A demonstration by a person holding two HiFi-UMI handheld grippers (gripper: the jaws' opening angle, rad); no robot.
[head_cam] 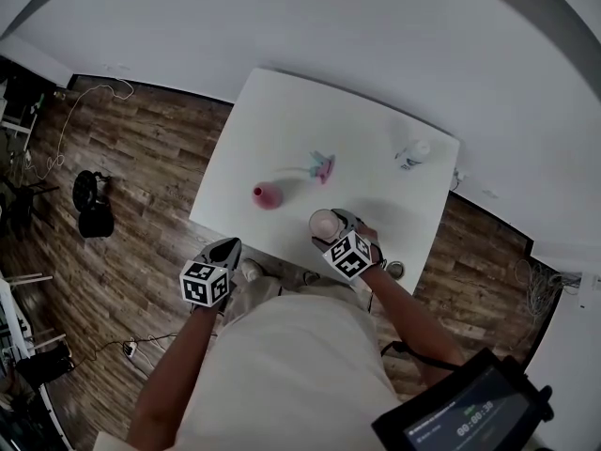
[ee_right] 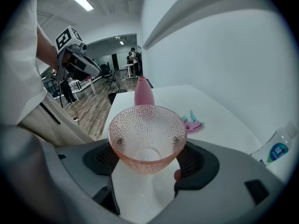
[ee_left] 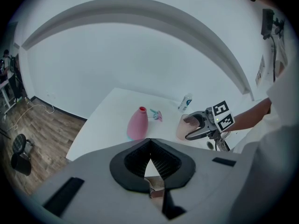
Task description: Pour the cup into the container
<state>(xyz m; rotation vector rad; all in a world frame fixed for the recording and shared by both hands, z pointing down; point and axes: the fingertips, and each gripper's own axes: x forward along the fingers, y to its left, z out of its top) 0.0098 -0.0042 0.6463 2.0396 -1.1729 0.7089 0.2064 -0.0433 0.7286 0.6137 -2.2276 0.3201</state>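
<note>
A pink dimpled glass cup [ee_right: 147, 136] stands upright between the jaws of my right gripper [ee_right: 147, 158], which is shut on it. I cannot tell whether the cup holds anything. In the head view the cup [head_cam: 323, 224] and right gripper [head_cam: 331, 225] are over the near edge of the white table [head_cam: 282, 120]. The container, a pink narrow-necked bottle [head_cam: 268, 195], stands upright to the cup's left and is visible again behind the cup [ee_right: 144, 93]. My left gripper [head_cam: 223, 252] is shut and empty, off the table's near edge [ee_left: 149, 143].
A small pink-and-teal object [head_cam: 322, 166] lies mid-table beyond the pink bottle. A clear plastic water bottle [head_cam: 411, 153] stands near the far right corner. A wood floor surrounds the table, with a black chair [head_cam: 92, 205] at left.
</note>
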